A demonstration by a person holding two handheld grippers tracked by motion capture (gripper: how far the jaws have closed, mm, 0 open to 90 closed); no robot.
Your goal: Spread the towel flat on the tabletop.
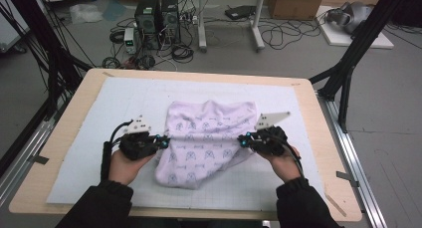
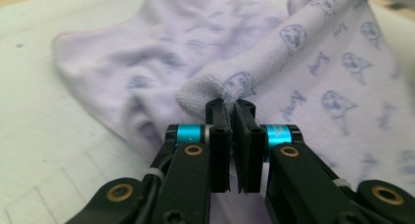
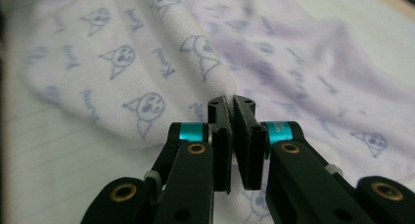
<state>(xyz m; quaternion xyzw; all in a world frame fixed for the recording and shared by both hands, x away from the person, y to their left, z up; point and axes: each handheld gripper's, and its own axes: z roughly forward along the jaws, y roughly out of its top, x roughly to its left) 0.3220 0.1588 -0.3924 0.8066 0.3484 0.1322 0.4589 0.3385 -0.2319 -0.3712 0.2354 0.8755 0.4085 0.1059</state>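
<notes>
Both forearms enter from the bottom edge, dark sleeves, palms cupped under the tools. Left gripper point(image 1: 161, 141) points right, right gripper point(image 1: 242, 140) points left, facing each other, level. Jaws on each pinched nearly together.

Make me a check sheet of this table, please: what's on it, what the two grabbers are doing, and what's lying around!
Surface: wooden table with a white gridded mat on top.
Job's things: a lilac towel printed with little faces, rumpled, stretched between the two grippers.
Clutter: nothing seen on the mat besides the towel.
Grippers: left gripper is shut on the towel's edge; right gripper is shut on the opposite edge. A hand holds each.
Cables: one black cable trails from each gripper; many lie tangled on the floor.
Surroundings: two computer towers, a cardboard box, black frame legs.
</notes>
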